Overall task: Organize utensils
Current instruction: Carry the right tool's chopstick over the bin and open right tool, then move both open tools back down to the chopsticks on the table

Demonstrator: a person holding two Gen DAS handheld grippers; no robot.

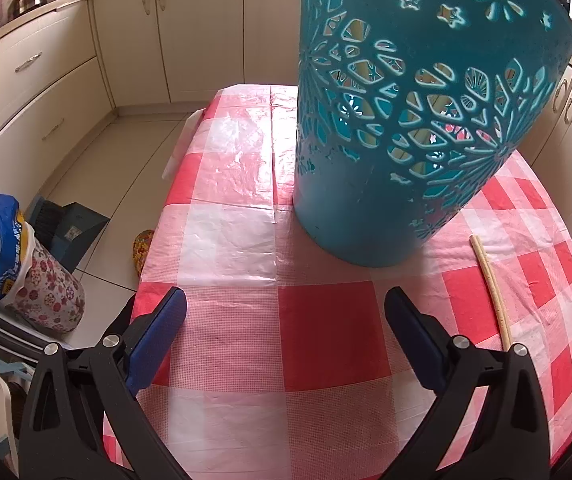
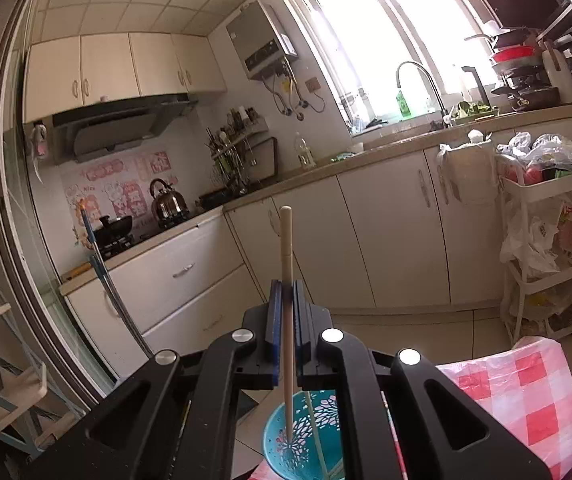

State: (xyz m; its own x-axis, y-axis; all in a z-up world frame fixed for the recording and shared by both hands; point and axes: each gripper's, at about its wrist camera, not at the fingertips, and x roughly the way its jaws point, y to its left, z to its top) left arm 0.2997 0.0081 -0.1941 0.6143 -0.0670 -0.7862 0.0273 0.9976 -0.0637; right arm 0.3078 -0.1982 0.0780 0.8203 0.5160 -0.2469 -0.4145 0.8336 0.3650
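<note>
A teal cut-out utensil holder [image 1: 406, 120] stands on the red-checked tablecloth [image 1: 245, 340], just beyond my left gripper [image 1: 286, 304], which hangs open over the cloth with nothing between its blue pads. One pale chopstick [image 1: 492, 288] lies on the cloth to the right of the holder. In the right wrist view, my right gripper [image 2: 286, 292] is shut on another pale chopstick [image 2: 286, 240], held upright. Its lower tip points into the open mouth of the holder [image 2: 306, 432] below. A thin stick leans inside the holder.
Cream kitchen cabinets [image 2: 366, 240] and a counter with a kettle [image 2: 167, 200] run behind. A white trolley [image 2: 546, 240] with bags stands at right. On the floor left of the table are a dustpan [image 1: 69, 232] and a floral bag [image 1: 45, 292].
</note>
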